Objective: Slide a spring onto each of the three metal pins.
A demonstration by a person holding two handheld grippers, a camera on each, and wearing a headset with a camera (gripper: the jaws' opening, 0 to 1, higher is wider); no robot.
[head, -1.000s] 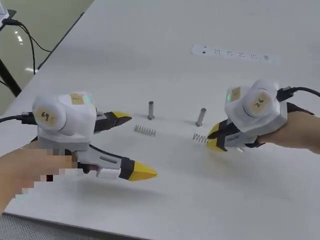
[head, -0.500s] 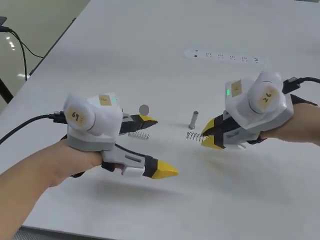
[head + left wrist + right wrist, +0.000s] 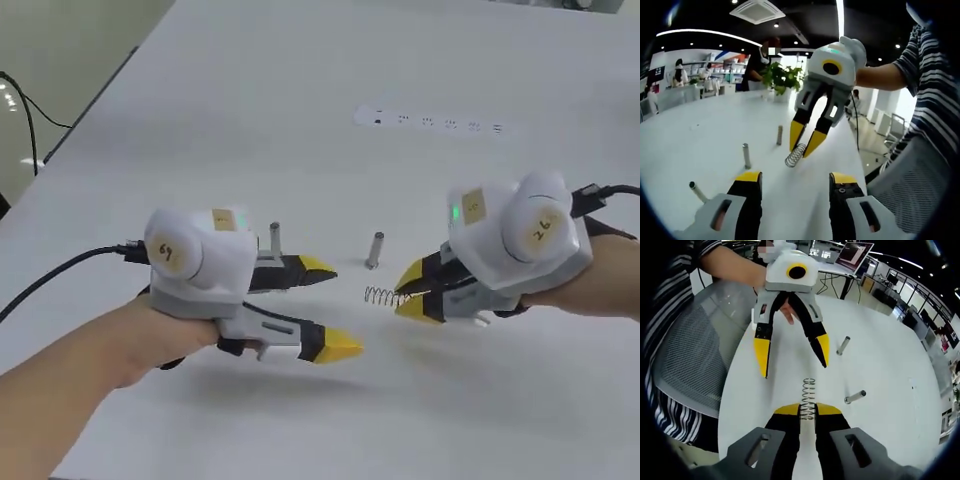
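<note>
- Right gripper [image 3: 808,411]: we've got its yellow-tipped jaws clamped on one end of the spring [image 3: 808,392], coil pinched right between the tips.
- The rest of the spring pokes straight out past the tips, free and unsupported, aimed at the other gripper.
- From the head view the spring [image 3: 380,295] runs sideways out of the right gripper [image 3: 405,296], just above the white worktop [image 3: 500,410]; we cannot tell whether its free end touches the surface.
- Left gripper [image 3: 795,177]: jaws wide apart, nothing between them, tips pointing across at the spring.
- In the head view the left gripper [image 3: 338,307] sits opposite the right one, tips near each other but apart.
- Pins now: the left gripper view gives us three in a row on the worktop, nearest pin [image 3: 696,191], middle pin [image 3: 746,156] and farthest pin [image 3: 780,135], all bare, no spring on any.
- The middle pin [image 3: 375,250] stands upright just beyond the spring's free end; the nearest pin [image 3: 275,240] stands upright right behind the left gripper's upper jaw.
- Farther out, a white power strip [image 3: 435,122] lies flat across the worktop, well apart from the pins.
- A black cable [image 3: 60,275] trails off the back of the left gripper.
</note>
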